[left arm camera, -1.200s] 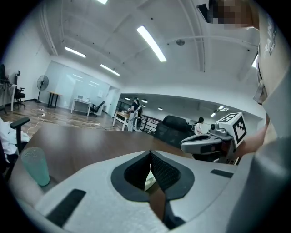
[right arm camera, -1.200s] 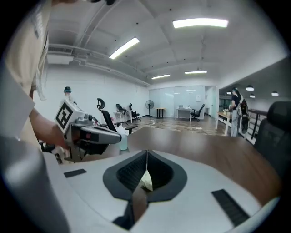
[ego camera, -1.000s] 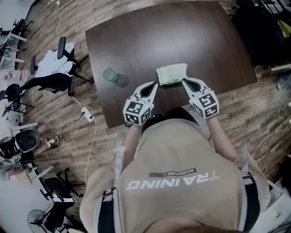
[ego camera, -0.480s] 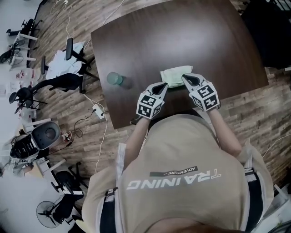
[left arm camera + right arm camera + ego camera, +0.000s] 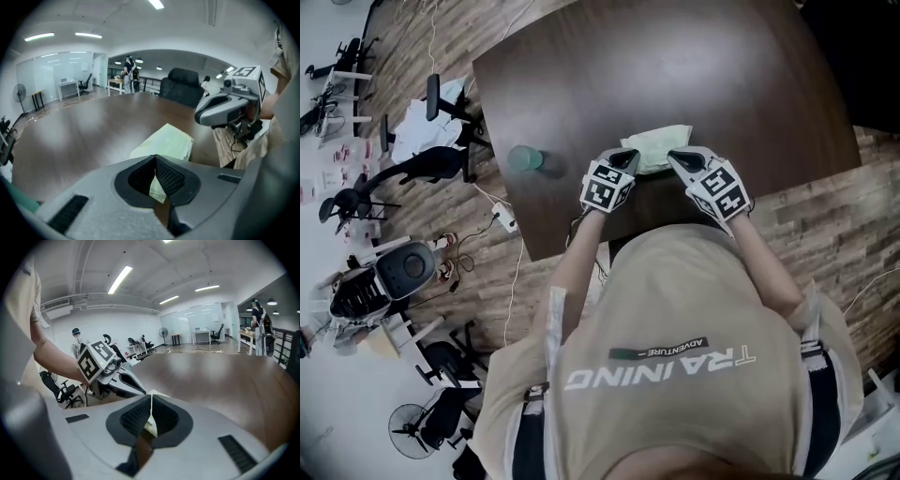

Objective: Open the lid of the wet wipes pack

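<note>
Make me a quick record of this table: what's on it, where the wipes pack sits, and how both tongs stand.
table: dark brown, holds a pack and a cup
wet wipes pack: pale green, lying flat by the table's near edge; no raised lid seen
cup: teal, left of the pack, apart from it
left tongs: shut, tips at the pack's left end
right tongs: shut, tips at the pack's right end
contact with pack: cannot tell
</note>
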`<state>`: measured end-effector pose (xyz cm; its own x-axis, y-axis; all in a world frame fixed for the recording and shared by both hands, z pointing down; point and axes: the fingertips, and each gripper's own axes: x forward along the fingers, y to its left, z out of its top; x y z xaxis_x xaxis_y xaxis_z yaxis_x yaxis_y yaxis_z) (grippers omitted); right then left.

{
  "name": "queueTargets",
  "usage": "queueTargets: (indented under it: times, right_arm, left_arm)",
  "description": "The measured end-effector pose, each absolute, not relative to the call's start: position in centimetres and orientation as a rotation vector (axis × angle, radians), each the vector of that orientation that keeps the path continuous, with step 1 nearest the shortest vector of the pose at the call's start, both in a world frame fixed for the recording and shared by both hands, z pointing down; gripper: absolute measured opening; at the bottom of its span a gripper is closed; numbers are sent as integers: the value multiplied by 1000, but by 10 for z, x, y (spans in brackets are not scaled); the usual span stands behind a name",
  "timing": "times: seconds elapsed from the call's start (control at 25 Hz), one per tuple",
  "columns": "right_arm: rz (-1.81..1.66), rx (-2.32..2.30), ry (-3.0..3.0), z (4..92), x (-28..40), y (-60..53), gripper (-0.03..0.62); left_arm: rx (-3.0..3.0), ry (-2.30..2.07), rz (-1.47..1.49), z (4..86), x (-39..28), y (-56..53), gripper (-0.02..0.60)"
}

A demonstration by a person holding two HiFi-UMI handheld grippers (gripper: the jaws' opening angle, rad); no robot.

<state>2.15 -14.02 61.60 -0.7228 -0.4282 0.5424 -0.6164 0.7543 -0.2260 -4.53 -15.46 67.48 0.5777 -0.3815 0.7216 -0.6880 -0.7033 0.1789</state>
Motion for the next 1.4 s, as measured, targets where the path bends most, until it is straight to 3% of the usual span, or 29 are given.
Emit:
queueTargets:
  times: [0.36, 0.56, 0.72, 1.04, 1.4]
  right_arm:
    - [512, 732, -2480, 625, 23, -159, 14]
    - [324, 591, -2411, 625, 14, -137, 17]
    - [213, 467, -2342, 638, 4, -137, 106]
    - [-232, 194, -2059, 667, 9, -131, 155]
    - [-316, 102, -1971, 683, -1, -124, 166]
  left_arm:
    - [2324, -731, 1107, 702, -41, -163, 9]
    - [2266, -638, 1202, 700, -37, -149, 9]
    - [2256, -634, 1206, 698, -39, -152, 9]
    - [2257, -717, 1225, 700, -33, -152, 9]
    - [2257, -734, 1198, 699, -35, -150, 9]
